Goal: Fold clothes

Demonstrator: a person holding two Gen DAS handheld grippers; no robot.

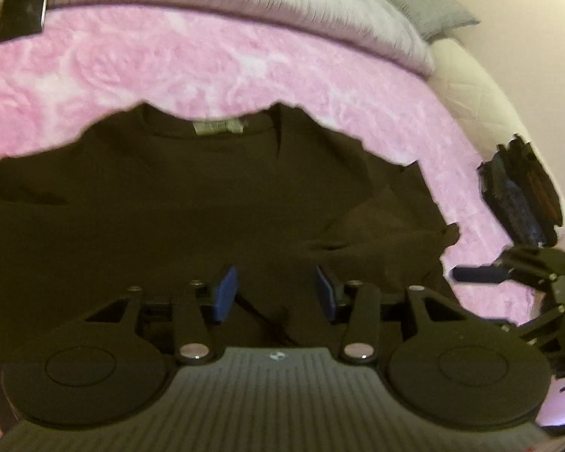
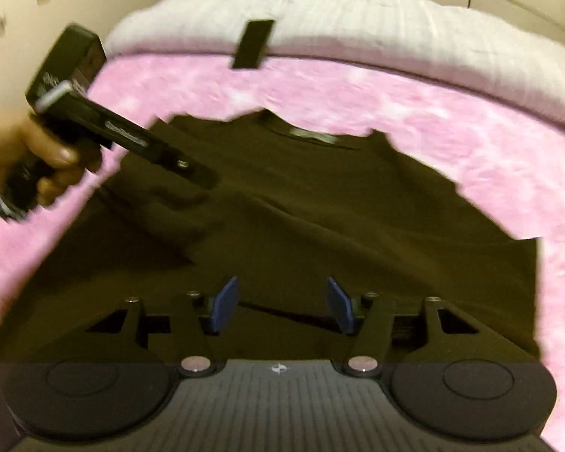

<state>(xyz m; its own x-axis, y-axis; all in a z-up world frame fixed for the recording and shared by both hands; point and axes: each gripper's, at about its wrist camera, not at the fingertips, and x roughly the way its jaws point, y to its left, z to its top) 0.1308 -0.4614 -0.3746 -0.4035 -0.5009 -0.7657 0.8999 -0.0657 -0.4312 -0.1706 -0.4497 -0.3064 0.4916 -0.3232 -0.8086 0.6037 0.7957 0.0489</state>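
Your left gripper (image 1: 277, 292) and right gripper (image 2: 280, 305) both hang partly open, empty, over the dark shirt (image 1: 207, 203) spread mid-blanket (image 1: 207, 67). Its right side is rumpled; folding now risks trapping creases.

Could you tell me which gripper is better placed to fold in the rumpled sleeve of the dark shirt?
Probably the left gripper: open, it hovers nearer the rumpled sleeve of the dark brown shirt; the right gripper sits across the body.
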